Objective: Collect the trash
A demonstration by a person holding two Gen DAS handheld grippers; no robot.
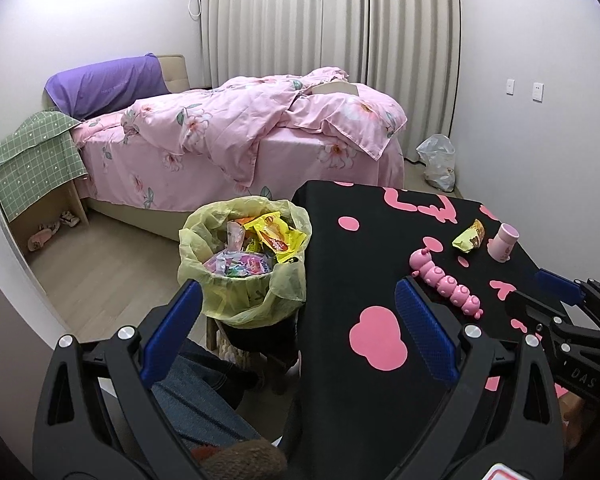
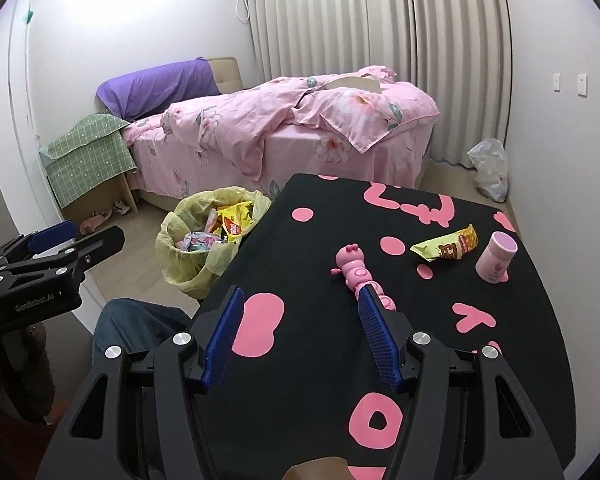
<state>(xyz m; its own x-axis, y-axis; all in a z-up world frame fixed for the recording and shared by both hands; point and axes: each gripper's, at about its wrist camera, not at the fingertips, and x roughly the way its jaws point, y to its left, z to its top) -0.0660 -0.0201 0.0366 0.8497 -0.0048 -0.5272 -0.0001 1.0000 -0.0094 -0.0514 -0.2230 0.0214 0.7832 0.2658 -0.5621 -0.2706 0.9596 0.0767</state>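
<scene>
A yellow snack wrapper (image 2: 448,247) lies on the black table with pink shapes (image 2: 332,364), far right; it also shows in the left wrist view (image 1: 469,237). A bin lined with a yellow bag (image 1: 244,256), holding several wrappers, stands left of the table, and shows in the right wrist view (image 2: 208,236). My left gripper (image 1: 298,296) is open and empty, near the bin and the table's left edge. My right gripper (image 2: 300,300) is open and empty above the table's near part, well short of the wrapper.
A pink caterpillar toy (image 2: 360,276) and a pink cup (image 2: 496,258) sit on the table near the wrapper. A pink bed (image 1: 240,136) stands behind. A white plastic bag (image 1: 438,162) lies by the curtain. A knee in jeans (image 1: 204,392) is below the left gripper.
</scene>
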